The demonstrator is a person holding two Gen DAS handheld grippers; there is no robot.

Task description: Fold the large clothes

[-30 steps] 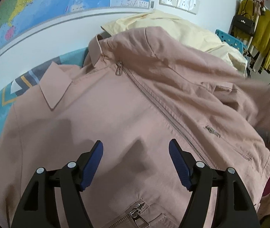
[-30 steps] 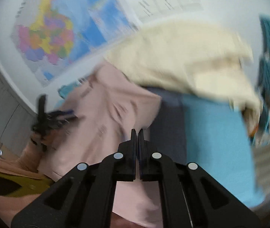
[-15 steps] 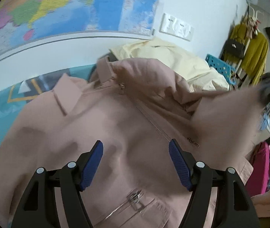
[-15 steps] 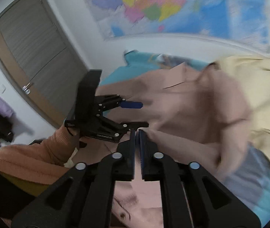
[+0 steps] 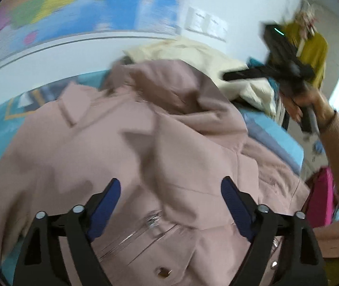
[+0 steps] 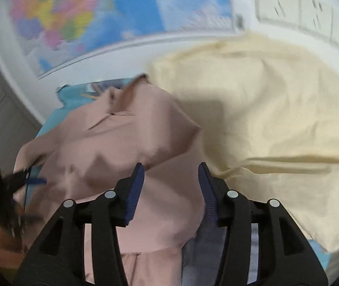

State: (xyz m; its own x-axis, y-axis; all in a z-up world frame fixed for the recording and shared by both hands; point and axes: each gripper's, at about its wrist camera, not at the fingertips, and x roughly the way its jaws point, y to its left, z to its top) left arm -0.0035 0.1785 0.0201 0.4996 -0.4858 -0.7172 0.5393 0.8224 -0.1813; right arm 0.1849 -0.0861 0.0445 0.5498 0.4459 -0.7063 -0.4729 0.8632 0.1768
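Matt pink cloth jacket (image 5: pixel 126 147) with shiny metal zips, beside matt cream cloth garment (image 6: pixel 264 109)

Jacket (image 5: pixel 126 147) before second garment (image 5: pixel 193 52)

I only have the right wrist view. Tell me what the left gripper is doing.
Observer: The left gripper hangs over the pink jacket; its jaws are opening and nothing is between them.
Operator: Report the zipper.
Observer: A metal zipper runs below that gripper, blurred.
Operator: Say what's past my right gripper's side.
Observer: A mustard-yellow garment hangs beside the right gripper, and a magenta item sits lower.
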